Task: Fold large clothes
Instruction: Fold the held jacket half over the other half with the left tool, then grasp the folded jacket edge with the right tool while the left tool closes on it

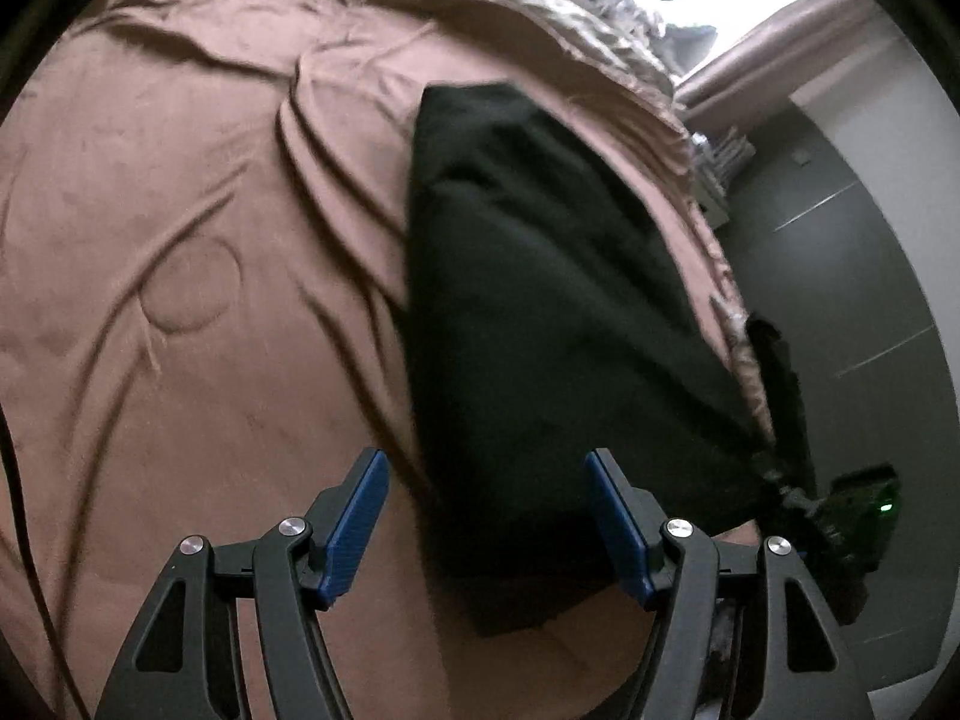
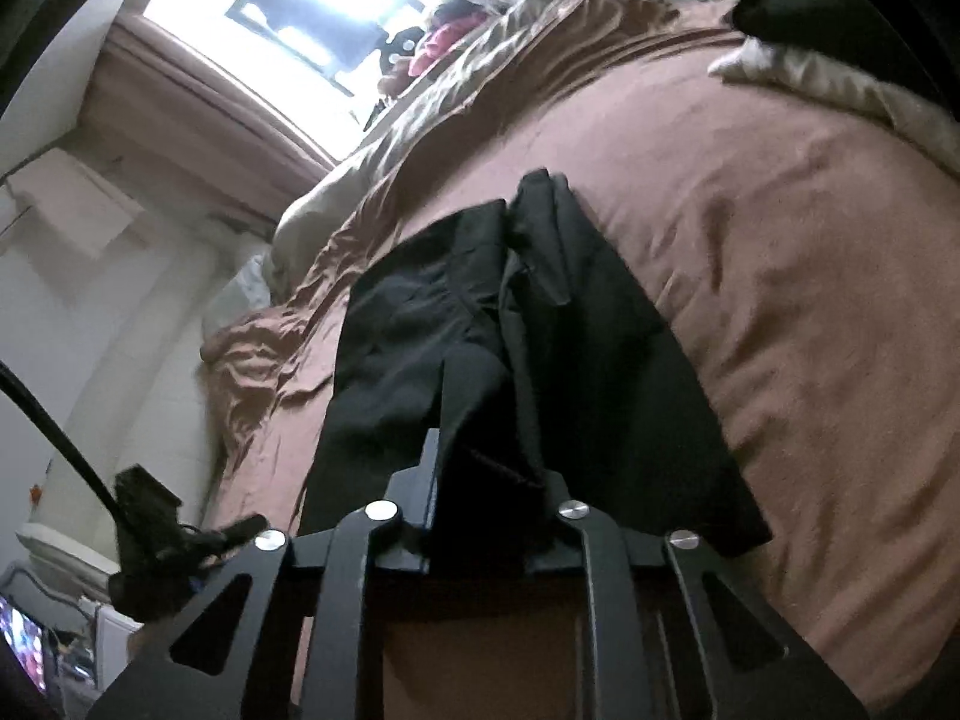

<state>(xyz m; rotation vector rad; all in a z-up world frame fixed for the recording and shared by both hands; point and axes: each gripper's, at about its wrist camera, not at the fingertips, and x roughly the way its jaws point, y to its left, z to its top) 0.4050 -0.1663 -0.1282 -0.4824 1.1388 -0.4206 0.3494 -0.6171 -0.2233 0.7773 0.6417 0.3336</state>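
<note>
A large black garment (image 1: 540, 324) lies lengthwise on a brown bedspread (image 1: 180, 210). My left gripper (image 1: 486, 516) is open, its blue pads either side of the garment's near end, just above it. In the right wrist view the same black garment (image 2: 540, 324) stretches away across the brown bedspread (image 2: 810, 300). My right gripper (image 2: 492, 462) has its fingers close together with the garment's near edge draped over and between them. The right fingertips are partly hidden by the cloth.
The bed's edge with a beige frilled trim (image 1: 708, 228) drops to a dark floor (image 1: 852, 276) on the right. A curtain and bright window (image 2: 288, 12) lie beyond the bed. A pile of clothes (image 2: 444, 42) sits at the far end. A black cable (image 2: 54, 426) hangs at left.
</note>
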